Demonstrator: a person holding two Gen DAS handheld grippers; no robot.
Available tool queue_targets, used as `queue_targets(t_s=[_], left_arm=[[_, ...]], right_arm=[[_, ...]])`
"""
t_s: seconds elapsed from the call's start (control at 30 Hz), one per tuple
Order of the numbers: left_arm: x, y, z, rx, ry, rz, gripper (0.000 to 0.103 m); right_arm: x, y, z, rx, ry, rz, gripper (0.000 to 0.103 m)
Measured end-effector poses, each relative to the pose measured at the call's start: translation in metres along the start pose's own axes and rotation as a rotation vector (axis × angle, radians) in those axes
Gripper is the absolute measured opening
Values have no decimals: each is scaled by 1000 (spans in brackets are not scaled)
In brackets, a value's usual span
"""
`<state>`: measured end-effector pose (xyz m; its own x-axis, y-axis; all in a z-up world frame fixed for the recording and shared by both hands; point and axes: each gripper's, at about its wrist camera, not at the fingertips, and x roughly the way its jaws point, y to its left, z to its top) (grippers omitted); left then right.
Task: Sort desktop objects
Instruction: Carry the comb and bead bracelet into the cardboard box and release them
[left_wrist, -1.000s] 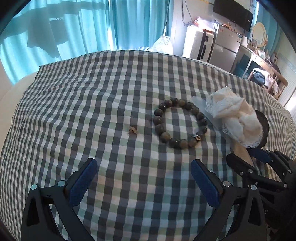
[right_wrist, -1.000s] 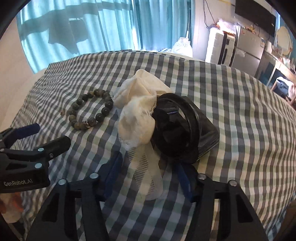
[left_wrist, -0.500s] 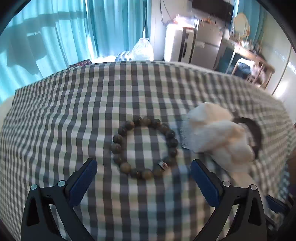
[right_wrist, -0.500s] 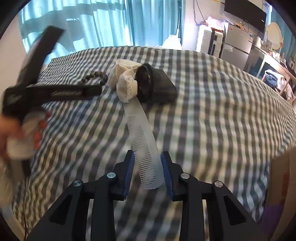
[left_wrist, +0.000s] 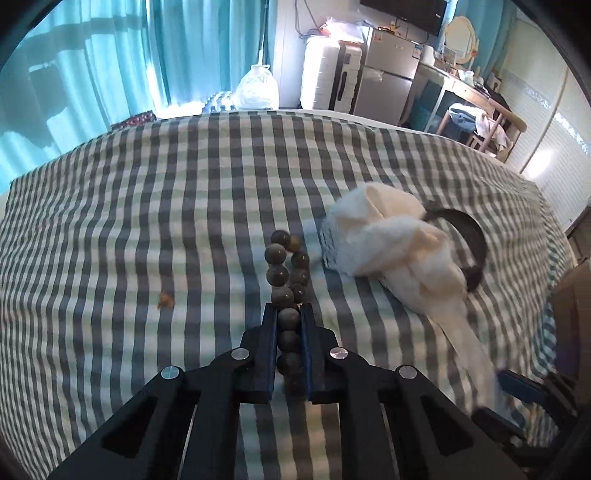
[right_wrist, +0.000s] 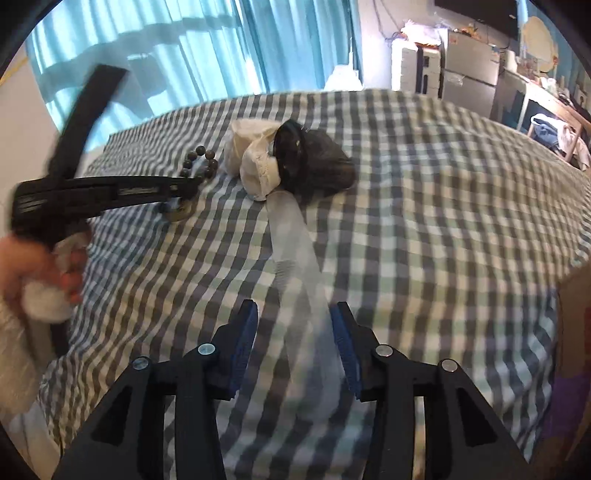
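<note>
Left tongs (left_wrist: 289, 325) clenched on bead bracelet (left_wrist: 286, 275), lower centre of frame, loop stretched straight ahead over the checked bed (left_wrist: 147, 221). Right tongs (right_wrist: 293, 343) opening; translucent comb (right_wrist: 299, 273) lies lengthwise between them, unpinched.

left gripper (left_wrist: 289, 314) clamps the bead bracelet (left_wrist: 286, 280) on the checked cloth (left_wrist: 147, 221).

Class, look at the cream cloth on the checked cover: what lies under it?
Under the cloth one end of the clear comb disappears, and a black hoop pokes out beside it. How far either runs beneath is covered.
</note>
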<state>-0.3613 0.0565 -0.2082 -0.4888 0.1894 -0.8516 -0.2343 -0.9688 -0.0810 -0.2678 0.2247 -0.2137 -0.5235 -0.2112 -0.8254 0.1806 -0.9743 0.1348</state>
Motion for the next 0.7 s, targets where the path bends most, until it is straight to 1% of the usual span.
queue_targets(t_s=[0.03,0.1,0.17,0.33,0.43,0.53,0.57,0.7], left_arm=[[-6,0,-5,-3,-1,-3,11],[-23,-3,-19,-19,-4,-26,11],[-39,-1,-36,-42,-6,-40,11],[-75,-6,-73,-92,-6,-80,11],[-95,-17,-90,-90,-11,-98,11],[-118,-29,-100,-81,-19,-122,11],[-127,-32,-104,-51,-23,-140,11],[-166,-48,-111,-20,-56,-166,11]], right_arm=[[7,3,1,-22,15,-31,28],[6,6,0,-35,15,-49,27],[-3,6,-3,1,22,-35,27],[-37,15,-26,36,5,-26,27],[-62,22,-40,38,-2,-29,27],[-87,23,-47,47,-25,-28,27],[-98,25,-48,47,-41,-32,27],[-146,25,-48,55,-111,-9,26]])
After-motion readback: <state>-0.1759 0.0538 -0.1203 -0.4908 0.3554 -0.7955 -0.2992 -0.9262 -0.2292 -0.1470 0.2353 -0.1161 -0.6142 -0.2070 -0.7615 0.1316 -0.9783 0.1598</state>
